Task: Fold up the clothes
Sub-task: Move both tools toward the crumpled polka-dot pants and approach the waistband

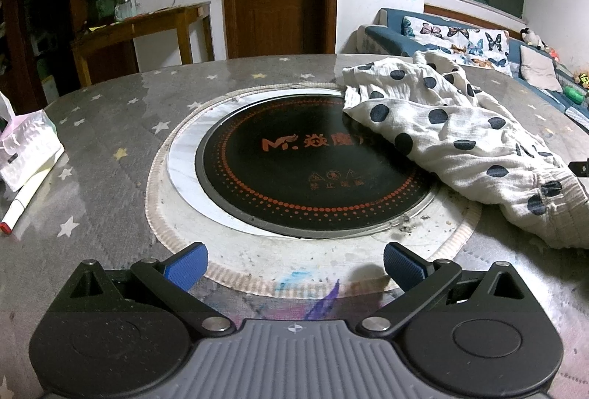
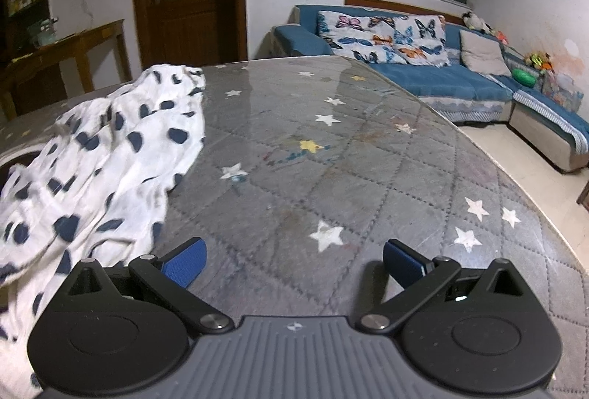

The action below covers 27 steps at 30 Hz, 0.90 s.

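Jaws are gaping wide on both the left gripper [image 1: 295, 268] and right gripper [image 2: 293, 264], grasping nothing, hovering over the worktop [image 2: 331, 178] while the spotted garment [image 1: 460, 141] is lying crumpled, awaiting folding.

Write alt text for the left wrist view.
A crumpled white cloth with dark dots lies on a grey star-patterned table, partly covering a round black cooktop set into it. The open left tool hovers in front, holding nothing.
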Each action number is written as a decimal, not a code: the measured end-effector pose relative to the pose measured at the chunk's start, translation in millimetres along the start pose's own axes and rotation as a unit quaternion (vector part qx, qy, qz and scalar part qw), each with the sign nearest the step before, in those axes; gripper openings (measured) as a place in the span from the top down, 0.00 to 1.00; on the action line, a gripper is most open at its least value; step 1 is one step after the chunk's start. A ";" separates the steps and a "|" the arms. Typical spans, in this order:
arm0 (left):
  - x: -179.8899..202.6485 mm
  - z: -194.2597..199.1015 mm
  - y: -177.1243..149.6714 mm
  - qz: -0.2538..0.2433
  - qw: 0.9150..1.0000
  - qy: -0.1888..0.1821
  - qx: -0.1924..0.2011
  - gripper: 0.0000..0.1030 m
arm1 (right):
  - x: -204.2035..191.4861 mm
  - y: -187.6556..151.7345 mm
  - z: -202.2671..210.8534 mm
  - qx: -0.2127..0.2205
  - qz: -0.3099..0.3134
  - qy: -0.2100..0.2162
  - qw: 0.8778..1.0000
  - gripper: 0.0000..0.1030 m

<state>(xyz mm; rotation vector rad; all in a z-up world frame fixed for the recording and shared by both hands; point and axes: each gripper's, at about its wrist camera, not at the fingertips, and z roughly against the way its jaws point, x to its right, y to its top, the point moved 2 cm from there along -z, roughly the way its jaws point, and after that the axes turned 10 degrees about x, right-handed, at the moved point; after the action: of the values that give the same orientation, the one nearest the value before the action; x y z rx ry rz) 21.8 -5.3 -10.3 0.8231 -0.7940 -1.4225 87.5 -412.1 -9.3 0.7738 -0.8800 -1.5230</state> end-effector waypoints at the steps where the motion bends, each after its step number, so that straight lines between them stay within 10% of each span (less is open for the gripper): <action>1: 1.2 0.7 0.4 0.000 1.000 0.001 0.000 0.00 | -1.5 -0.8 3.1 0.001 0.005 0.003 1.000 0.00; 27: 37.6 15.5 5.2 -0.012 1.000 -0.017 -0.006 0.00 | -48.5 -14.0 84.1 0.049 0.053 0.110 0.991 0.04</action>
<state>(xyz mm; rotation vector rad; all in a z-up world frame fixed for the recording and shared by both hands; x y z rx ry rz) 11.2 -43.2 1.3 0.8034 -0.8019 -1.4649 14.5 -353.9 20.6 0.9326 -0.8227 -1.2802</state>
